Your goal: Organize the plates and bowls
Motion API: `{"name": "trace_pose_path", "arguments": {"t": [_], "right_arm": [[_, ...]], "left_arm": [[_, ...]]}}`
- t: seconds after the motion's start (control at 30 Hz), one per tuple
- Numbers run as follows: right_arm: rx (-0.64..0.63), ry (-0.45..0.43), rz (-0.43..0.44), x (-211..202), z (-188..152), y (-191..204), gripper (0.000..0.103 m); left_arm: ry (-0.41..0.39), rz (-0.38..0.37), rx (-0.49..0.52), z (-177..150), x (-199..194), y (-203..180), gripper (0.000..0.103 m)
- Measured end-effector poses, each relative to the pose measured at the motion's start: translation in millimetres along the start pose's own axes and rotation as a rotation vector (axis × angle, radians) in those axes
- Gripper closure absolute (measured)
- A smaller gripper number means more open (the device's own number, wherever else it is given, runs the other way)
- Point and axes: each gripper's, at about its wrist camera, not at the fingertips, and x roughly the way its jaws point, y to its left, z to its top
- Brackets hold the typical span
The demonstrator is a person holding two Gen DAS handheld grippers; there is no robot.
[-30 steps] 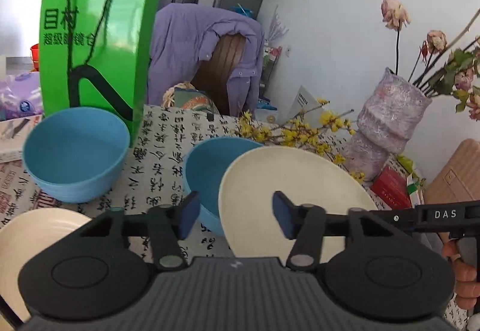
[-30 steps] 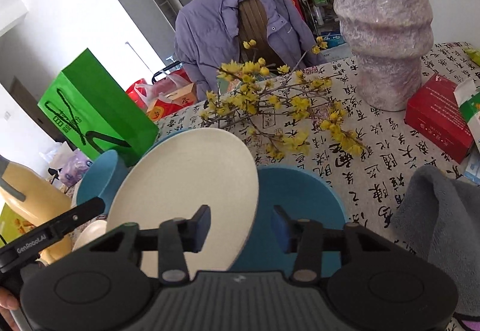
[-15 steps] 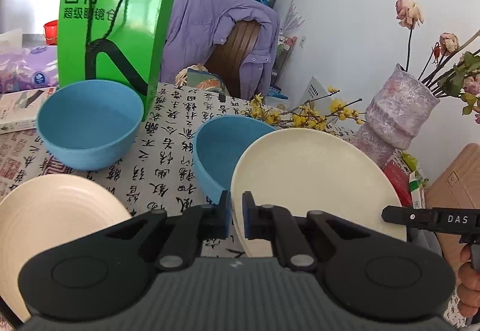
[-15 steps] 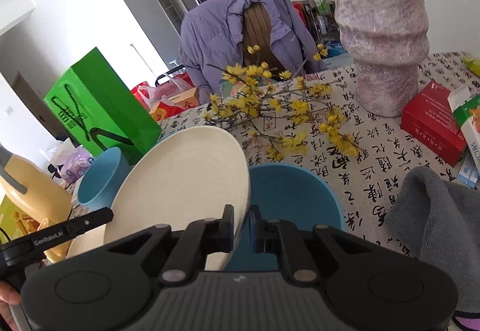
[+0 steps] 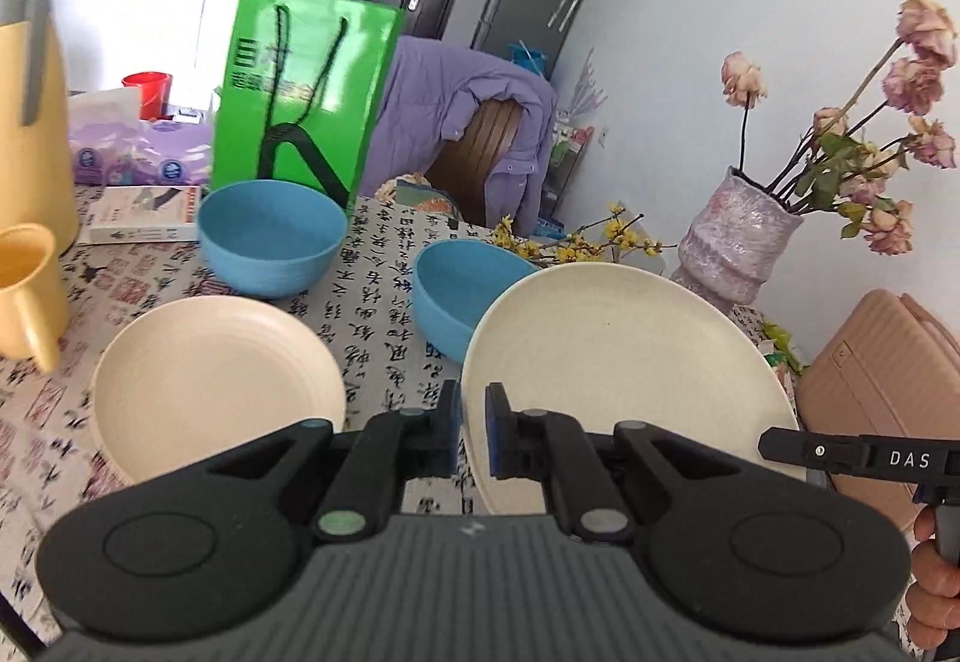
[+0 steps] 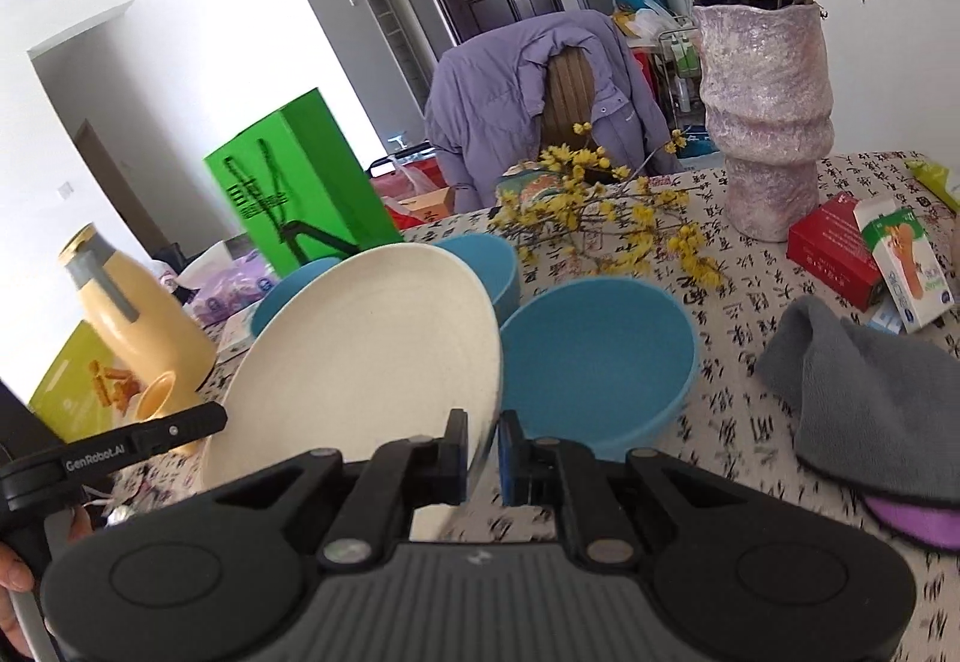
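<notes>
Calligraphy-print cloth covers your bench (image 5: 384, 296), with a green bag (image 5: 300, 92) at upper left of the left view. Your left hand-held gripper (image 5: 474, 434) and right hand-held gripper (image 6: 483, 449) both pinch opposite rim edges of the tilted cream plate (image 5: 618, 380), lifted at frame centre. A second cream plate (image 5: 216, 386) lies lower left, among the blue bowls (image 5: 273, 236).

The jaws of the left gripper (image 5: 474, 437) and the right gripper (image 6: 483, 449), open a second ago, have been closed on opposite edges of the cream plate (image 5: 624, 380). The plate has been raised clear of the tablecloth (image 5: 384, 302) and is now held tilted, filling less of each frame's centre.
</notes>
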Motion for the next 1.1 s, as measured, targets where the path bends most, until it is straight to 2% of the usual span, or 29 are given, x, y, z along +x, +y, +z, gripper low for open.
{"name": "trace_pose_path", "arguments": {"t": [0.23,0.43,0.57,0.77,0.9,1.1], "right_arm": [[-0.027,-0.003,0.011,-39,-57,30,0.092],[-0.036,-0.024,0.028,-69,-113,55,0.092],[-0.056,-0.034,0.044,-81,-153,78,0.092],[-0.064,-0.035,0.076,-83,-216,110,0.092],[-0.032,-0.054,0.089,-80,-258,124,0.092],[-0.08,-0.055,0.04,-72,-302,149,0.092]], "left_arm": [[-0.046,0.038,-0.013,-52,-59,9,0.095],[-0.072,0.037,-0.04,-98,-108,33,0.095],[-0.096,0.07,-0.032,-135,-143,53,0.093],[-0.06,0.092,-0.075,-184,-177,94,0.093],[-0.083,0.135,-0.057,-210,-198,111,0.093],[-0.095,0.148,-0.079,-229,-217,129,0.093]]}}
